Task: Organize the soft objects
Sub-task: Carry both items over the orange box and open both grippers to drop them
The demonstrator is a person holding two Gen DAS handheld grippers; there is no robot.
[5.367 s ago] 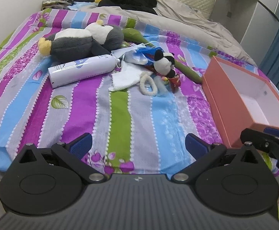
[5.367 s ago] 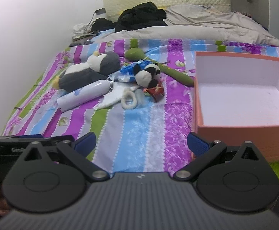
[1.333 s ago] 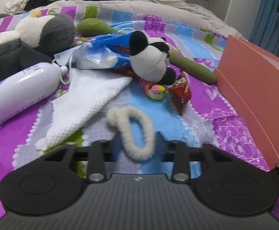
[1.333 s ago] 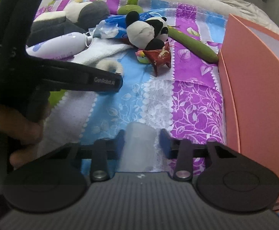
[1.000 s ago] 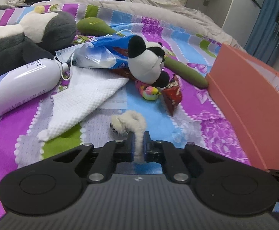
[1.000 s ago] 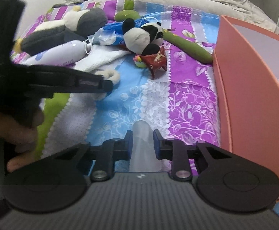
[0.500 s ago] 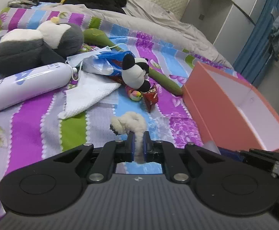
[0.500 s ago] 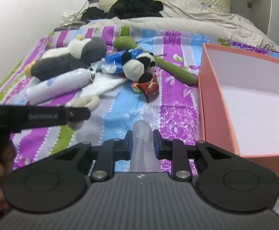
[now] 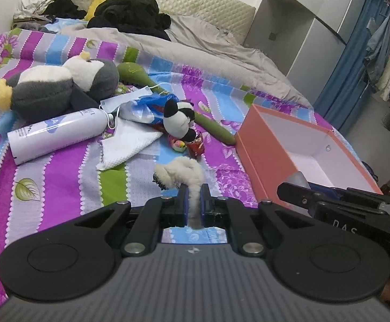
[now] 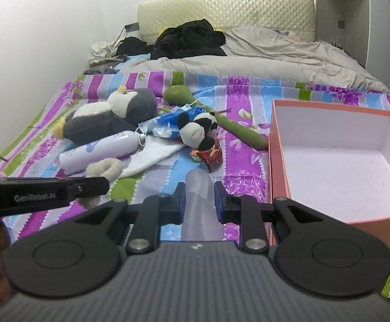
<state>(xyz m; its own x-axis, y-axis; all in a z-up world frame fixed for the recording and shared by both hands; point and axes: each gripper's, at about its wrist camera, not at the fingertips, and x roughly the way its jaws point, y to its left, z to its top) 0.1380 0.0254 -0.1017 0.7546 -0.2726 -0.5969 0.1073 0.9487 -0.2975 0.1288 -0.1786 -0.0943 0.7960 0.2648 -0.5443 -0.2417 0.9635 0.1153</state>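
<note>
My left gripper [image 9: 193, 202] is shut on a fluffy cream fabric ring [image 9: 180, 173], lifted above the striped bedspread [image 9: 61, 187]. In the right wrist view that ring [image 10: 105, 169] hangs at the left gripper's tip. My right gripper [image 10: 198, 201] is shut on a translucent soft piece [image 10: 199, 187], raised beside the open orange box [image 10: 337, 161]. That box [image 9: 302, 158] lies to the right in the left wrist view. A small panda plush [image 9: 180, 119], a grey penguin plush [image 9: 61, 88], a white cloth [image 9: 128, 145] and a long green plush [image 9: 211, 126] lie on the bed.
A white bottle [image 9: 58, 131], a blue plastic bag [image 9: 146, 107] and a red packet [image 9: 196, 145] lie among the plush toys. A grey duvet [image 10: 262, 67] and dark clothes [image 10: 189, 40] cover the bed's far end. Hanging clothes [image 9: 388, 61] stand at the right.
Both grippers shut on their items and rose from the bed, the left with the cream ring, the right with the translucent piece. The box's inside has come into view.
</note>
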